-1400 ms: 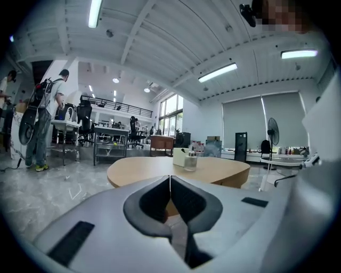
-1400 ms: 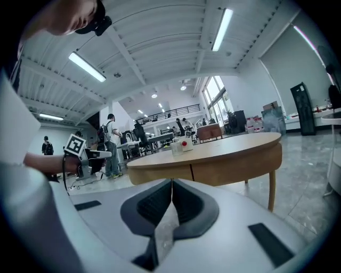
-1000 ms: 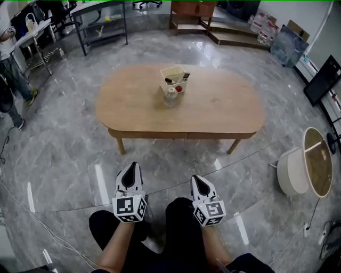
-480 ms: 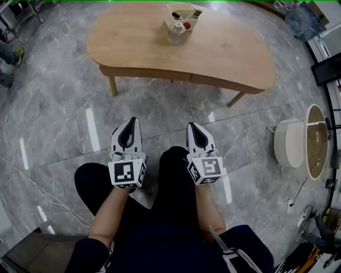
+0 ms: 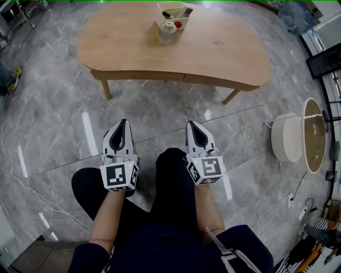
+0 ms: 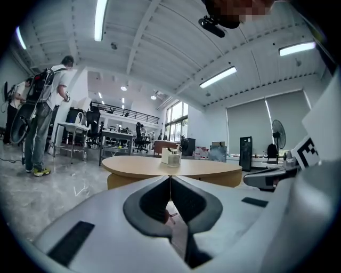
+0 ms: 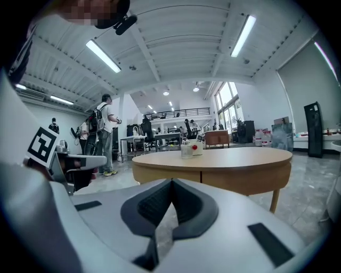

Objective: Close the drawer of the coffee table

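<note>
The oval wooden coffee table point(image 5: 218, 48) stands across the top of the head view, a stretch of floor away from me. Its near apron carries the drawer fronts point(image 5: 139, 76), split by a seam, and both look flush with the apron. My left gripper point(image 5: 122, 123) and right gripper point(image 5: 192, 125) rest above the person's knees, both pointing at the table and well short of it. Each has its jaws together with nothing held. The left gripper view shows that gripper point(image 6: 169, 179) low, facing the table point(image 6: 160, 167). The right gripper point(image 7: 171, 182) faces the table's apron point(image 7: 240, 178).
A cream basket point(image 5: 171, 10) and a glass jar point(image 5: 167, 33) sit on the table's far side. A white round side table point(image 5: 290, 139) stands at right, with cables point(image 5: 32, 187) on the marble floor at left. People stand point(image 6: 45, 117) far off to the left.
The head view has tipped downward, so the table sits higher in the frame and more of the person's lap shows. The left gripper shifted slightly left; both stayed shut.
</note>
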A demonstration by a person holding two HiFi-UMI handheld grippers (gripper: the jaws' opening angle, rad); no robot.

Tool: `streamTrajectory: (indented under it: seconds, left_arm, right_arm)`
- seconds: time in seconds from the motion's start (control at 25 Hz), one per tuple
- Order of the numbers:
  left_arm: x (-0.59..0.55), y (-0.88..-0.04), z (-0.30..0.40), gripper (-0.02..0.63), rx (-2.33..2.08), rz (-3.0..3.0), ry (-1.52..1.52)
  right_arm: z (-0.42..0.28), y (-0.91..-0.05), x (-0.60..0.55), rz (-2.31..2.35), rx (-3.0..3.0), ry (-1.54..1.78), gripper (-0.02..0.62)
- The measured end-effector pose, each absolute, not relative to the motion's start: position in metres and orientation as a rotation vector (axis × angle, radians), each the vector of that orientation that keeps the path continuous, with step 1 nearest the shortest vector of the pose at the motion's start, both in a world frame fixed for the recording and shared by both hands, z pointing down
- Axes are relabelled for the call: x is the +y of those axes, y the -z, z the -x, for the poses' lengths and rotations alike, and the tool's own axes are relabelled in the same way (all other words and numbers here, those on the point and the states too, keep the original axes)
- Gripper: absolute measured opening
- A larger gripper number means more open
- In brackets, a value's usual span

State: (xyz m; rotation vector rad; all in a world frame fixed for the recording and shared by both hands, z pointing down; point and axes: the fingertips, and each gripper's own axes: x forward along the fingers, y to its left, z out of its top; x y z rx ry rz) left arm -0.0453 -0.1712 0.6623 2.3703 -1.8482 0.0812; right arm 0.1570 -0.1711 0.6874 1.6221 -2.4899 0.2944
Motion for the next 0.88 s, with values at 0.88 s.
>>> streamTrajectory:
  seconds: [0.88]
  left_arm:
    - [-0.1753,-0.6652,0.0428,0.026,-1.769,-2.367,-0.088]
  right_arm:
    - [-0.1522,-0.6833,-0.1719,-1.607,-2.517,-0.31,0.026]
